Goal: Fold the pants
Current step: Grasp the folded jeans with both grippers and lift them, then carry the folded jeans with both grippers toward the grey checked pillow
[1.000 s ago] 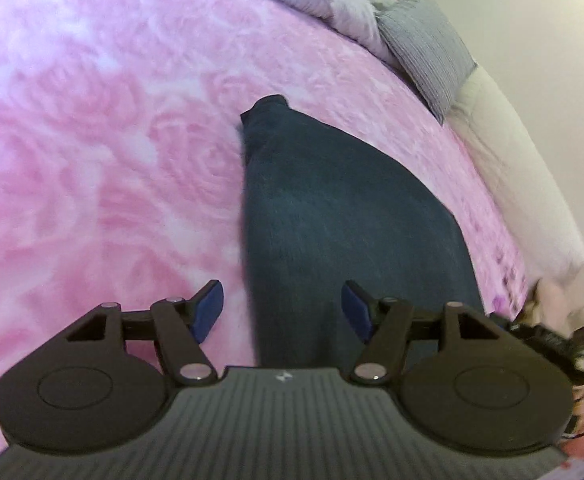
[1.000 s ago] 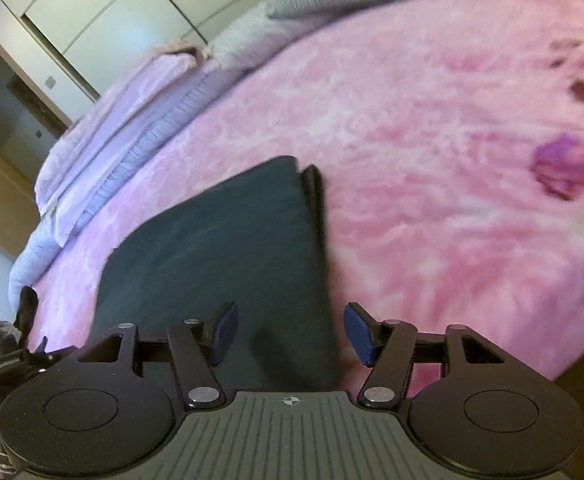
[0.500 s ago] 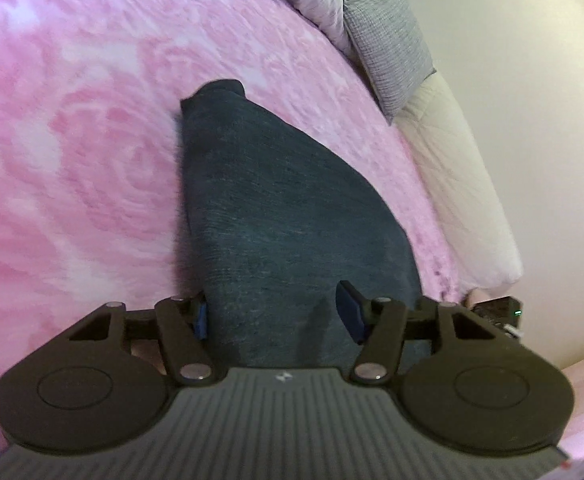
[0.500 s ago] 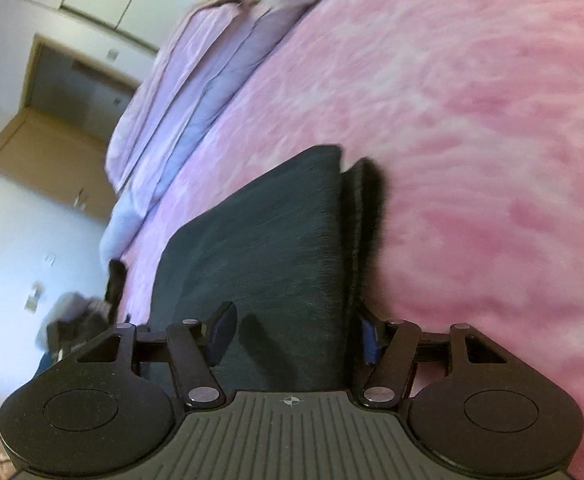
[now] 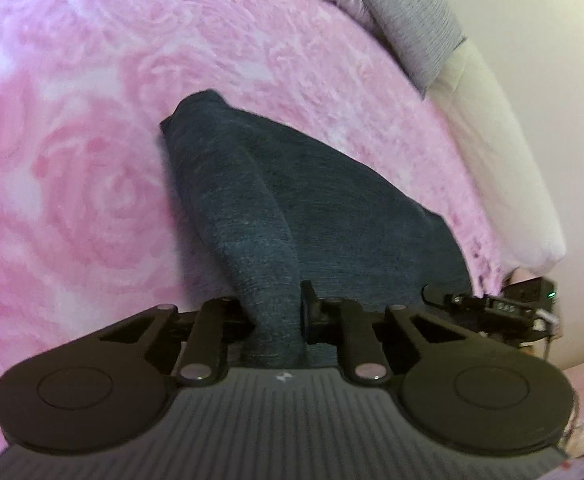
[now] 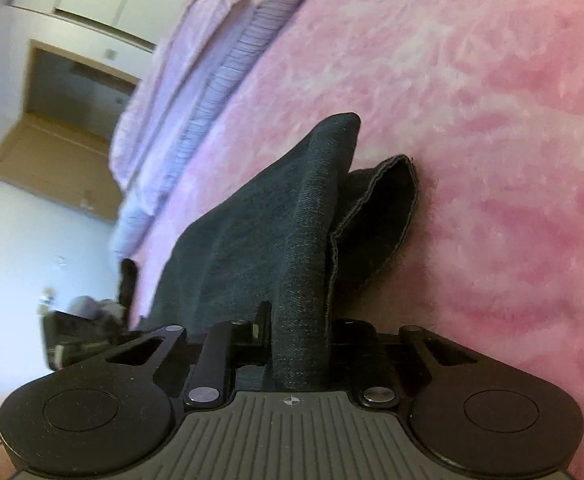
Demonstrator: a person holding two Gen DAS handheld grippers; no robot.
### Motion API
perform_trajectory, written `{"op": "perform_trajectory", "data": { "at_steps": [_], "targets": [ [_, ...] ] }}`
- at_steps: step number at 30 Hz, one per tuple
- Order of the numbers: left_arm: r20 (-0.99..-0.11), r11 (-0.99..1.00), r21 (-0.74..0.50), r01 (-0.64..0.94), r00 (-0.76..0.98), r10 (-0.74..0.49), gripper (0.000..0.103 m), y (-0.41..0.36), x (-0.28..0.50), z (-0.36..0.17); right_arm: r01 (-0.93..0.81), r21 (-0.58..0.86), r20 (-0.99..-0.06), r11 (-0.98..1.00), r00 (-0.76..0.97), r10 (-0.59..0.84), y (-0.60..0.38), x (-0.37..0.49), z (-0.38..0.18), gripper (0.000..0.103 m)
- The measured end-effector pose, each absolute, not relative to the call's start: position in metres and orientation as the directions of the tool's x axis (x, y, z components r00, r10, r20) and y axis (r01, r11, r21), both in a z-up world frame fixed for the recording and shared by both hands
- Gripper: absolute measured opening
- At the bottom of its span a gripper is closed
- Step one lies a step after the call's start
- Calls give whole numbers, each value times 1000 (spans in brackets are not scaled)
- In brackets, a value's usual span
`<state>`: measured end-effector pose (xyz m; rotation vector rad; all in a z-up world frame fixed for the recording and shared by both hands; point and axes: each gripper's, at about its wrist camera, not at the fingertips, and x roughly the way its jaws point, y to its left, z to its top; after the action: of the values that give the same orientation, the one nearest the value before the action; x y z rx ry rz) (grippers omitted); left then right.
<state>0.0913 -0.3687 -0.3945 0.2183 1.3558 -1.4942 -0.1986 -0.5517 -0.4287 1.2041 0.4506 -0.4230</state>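
Note:
The dark blue-grey pants (image 5: 331, 200) lie folded on the pink rose-patterned blanket (image 5: 92, 160). My left gripper (image 5: 276, 312) is closing its jaws on the near left edge of the pants, and a ridge of cloth is pinched between the pads and pulled up. In the right wrist view the pants (image 6: 272, 220) rise in a fold, with a hemmed leg opening (image 6: 387, 208) beside it. My right gripper (image 6: 297, 332) is also closing, and the near right edge of the pants is squeezed between its pads.
A grey pillow (image 5: 415, 28) and a cream cushioned bed edge (image 5: 503, 140) run along the wall on the right. A lilac quilt (image 6: 196, 80) lies bunched at the far end of the bed. Beyond it stands a wooden door frame (image 6: 52, 148).
Both grippers moved in over the near edge of the pants and their jaws closed on the cloth. The fabric now stands up in a ridge at each gripper.

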Motion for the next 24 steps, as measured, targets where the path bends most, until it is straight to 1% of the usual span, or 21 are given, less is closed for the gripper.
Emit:
{"op": "perform_trajectory", "data": {
  "at_steps": [3, 6, 8, 13, 19, 24],
  "targets": [
    [-749, 217, -579, 786, -408, -522, 11, -382, 83, -369, 595, 753, -600, 281, 796, -76, -551, -193, -405, 14],
    [-765, 201, -564, 801, -416, -491, 11, -400, 73, -336, 631, 729, -636, 266, 768, -79, -552, -194, -371, 14],
    [-769, 176, -559, 810, -428, -474, 11, -413, 68, -315, 647, 726, -646, 233, 758, -91, -556, -203, -346, 14],
    [-738, 74, -584, 809, -490, -465, 11, -476, 35, -267, 670, 721, -646, 174, 742, -179, -586, -235, -290, 14],
    [-690, -73, -589, 805, -548, -473, 11, -595, -31, -232, 685, 712, -620, 158, 718, -318, -657, -298, -245, 14],
    [-676, -106, -585, 804, -556, -484, 11, -709, -97, -233, 704, 693, -620, 158, 693, -369, -761, -352, -234, 14]
  ]
}}
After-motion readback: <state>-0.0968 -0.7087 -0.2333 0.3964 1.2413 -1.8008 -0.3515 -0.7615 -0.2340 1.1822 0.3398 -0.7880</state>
